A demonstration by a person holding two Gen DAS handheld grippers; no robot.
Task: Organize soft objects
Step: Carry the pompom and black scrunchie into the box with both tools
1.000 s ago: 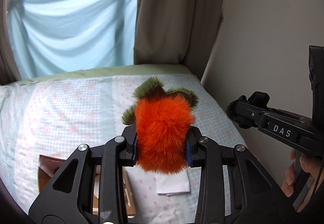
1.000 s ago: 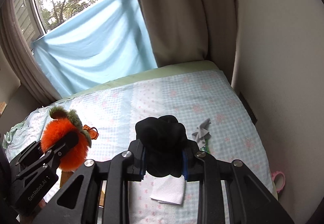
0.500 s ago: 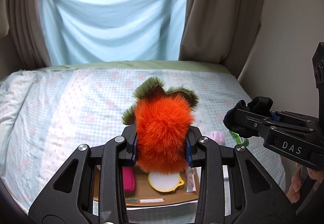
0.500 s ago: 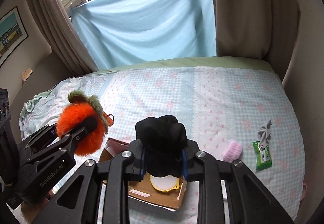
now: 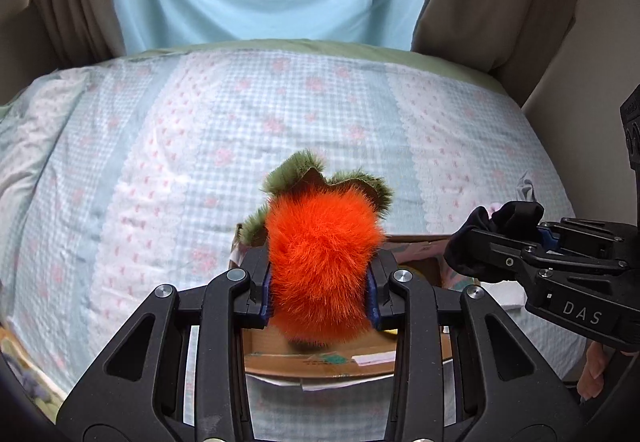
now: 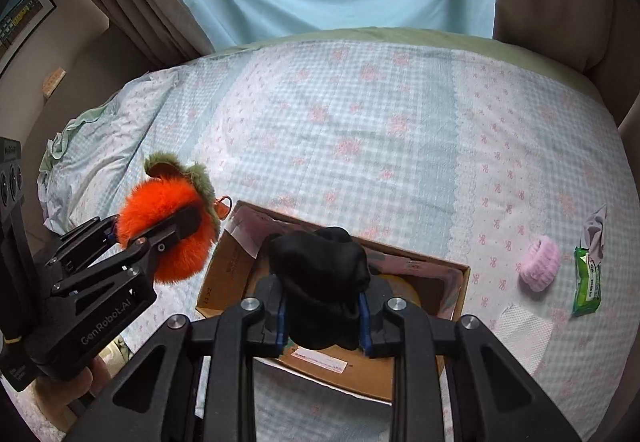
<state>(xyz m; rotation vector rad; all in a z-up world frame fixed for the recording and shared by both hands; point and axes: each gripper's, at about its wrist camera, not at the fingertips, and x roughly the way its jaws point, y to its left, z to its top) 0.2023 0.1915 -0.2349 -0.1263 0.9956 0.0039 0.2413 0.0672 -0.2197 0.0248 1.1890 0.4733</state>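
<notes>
My left gripper point(image 5: 318, 292) is shut on a fluffy orange plush with green leaves point(image 5: 322, 246) and holds it over the near left part of an open cardboard box point(image 5: 320, 364). It also shows in the right wrist view point(image 6: 168, 220). My right gripper point(image 6: 322, 312) is shut on a bundle of black cloth point(image 6: 320, 278) and holds it above the same box point(image 6: 228, 274). That gripper and its cloth point(image 5: 496, 230) show at the right of the left wrist view. A yellow round item lies in the box, mostly hidden.
The box sits on a bed with a blue checked cover point(image 6: 360, 122). On the bed at the right lie a pink fuzzy band point(image 6: 540, 268), a green packet point(image 6: 588, 282), a grey cloth scrap point(image 6: 596, 226) and a white tissue point(image 6: 524, 334). Curtains and walls ring the bed.
Both grippers have swung left and tilted down with their loads, so the cardboard box has come under them. Both grips are unchanged.
</notes>
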